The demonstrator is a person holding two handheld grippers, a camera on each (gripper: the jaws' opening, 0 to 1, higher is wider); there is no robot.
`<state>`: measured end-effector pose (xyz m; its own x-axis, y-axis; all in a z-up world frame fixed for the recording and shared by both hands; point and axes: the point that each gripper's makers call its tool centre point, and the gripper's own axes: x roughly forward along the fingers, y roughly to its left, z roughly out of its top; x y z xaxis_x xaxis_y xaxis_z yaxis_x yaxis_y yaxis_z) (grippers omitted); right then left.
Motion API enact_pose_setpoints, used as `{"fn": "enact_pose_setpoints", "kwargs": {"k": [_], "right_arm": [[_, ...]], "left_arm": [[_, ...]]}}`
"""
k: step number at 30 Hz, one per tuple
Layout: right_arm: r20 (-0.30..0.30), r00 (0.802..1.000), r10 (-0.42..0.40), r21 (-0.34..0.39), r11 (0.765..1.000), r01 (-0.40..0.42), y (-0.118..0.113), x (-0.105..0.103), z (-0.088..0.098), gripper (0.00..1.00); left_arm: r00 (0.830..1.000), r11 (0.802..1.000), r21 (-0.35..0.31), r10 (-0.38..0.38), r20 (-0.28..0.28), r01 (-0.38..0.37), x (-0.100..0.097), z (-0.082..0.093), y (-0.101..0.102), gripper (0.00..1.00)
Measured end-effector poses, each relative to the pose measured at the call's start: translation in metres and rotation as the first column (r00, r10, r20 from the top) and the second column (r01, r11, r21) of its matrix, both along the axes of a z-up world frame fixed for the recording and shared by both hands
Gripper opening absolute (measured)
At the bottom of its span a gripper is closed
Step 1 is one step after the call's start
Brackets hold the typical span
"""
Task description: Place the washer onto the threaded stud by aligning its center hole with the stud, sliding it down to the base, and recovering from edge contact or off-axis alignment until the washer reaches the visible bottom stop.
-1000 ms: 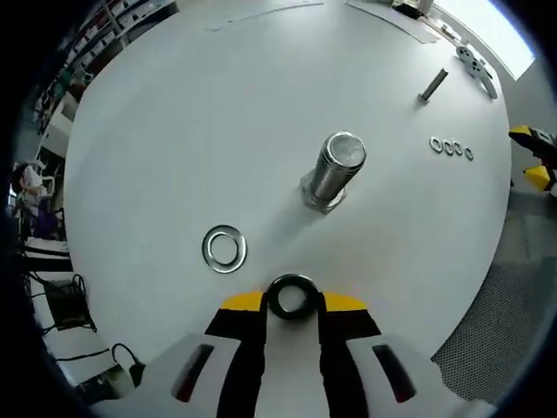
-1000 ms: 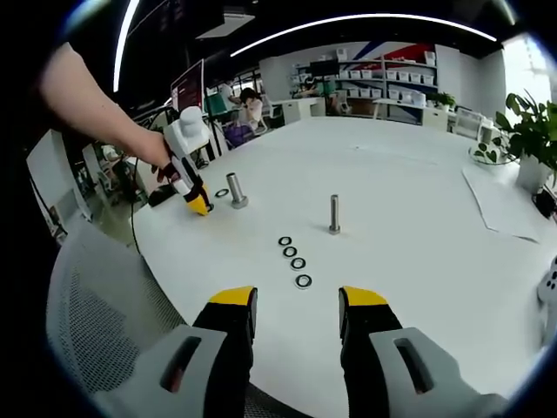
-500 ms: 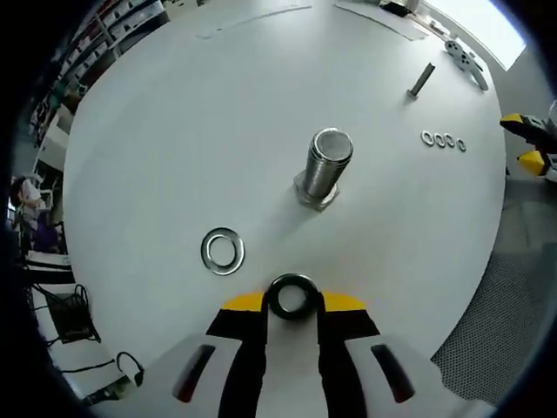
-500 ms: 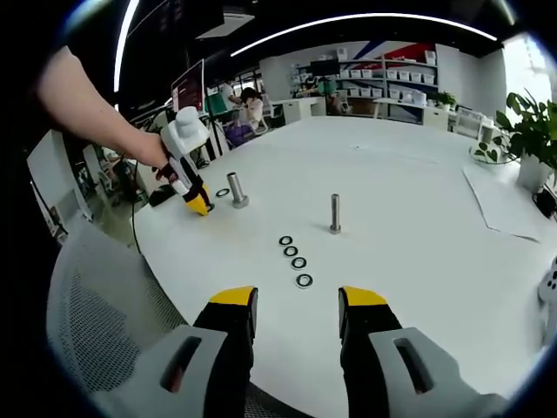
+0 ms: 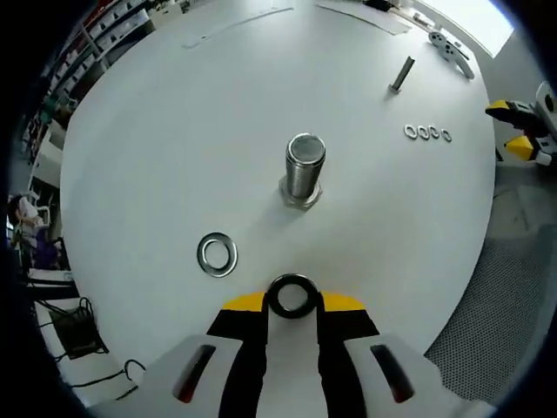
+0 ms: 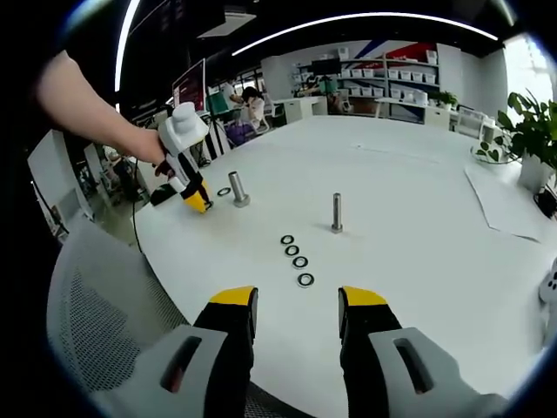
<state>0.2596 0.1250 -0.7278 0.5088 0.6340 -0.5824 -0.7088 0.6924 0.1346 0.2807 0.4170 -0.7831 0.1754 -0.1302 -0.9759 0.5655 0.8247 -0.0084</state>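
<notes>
Steel glints at the tips of your left tongs (image 5: 292, 300), which are clamped on the washer (image 5: 291, 296) and hold it above the white surface (image 5: 174, 131), well short of the stud (image 5: 304, 170). Your right tongs (image 6: 296, 300) hang apart, holding nothing. If the washer arrives tilted, I judge its rim will catch the stud's top edge. How firmly the tongs grip the washer is hard to tell. A spare washer (image 5: 217, 254) lies nearby.
</notes>
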Motion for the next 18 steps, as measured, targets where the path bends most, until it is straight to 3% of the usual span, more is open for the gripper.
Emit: {"fn": "enact_pose_setpoints", "kwargs": {"k": [18], "right_arm": [[-0.005,1.000,-0.004,0.002,1.000,0.004,-0.001,0.001,-0.001,0.39]], "left_arm": [[0.996,0.998,-0.031,-0.058,0.072,0.060,0.031,0.044,-0.008,0.19]]}}
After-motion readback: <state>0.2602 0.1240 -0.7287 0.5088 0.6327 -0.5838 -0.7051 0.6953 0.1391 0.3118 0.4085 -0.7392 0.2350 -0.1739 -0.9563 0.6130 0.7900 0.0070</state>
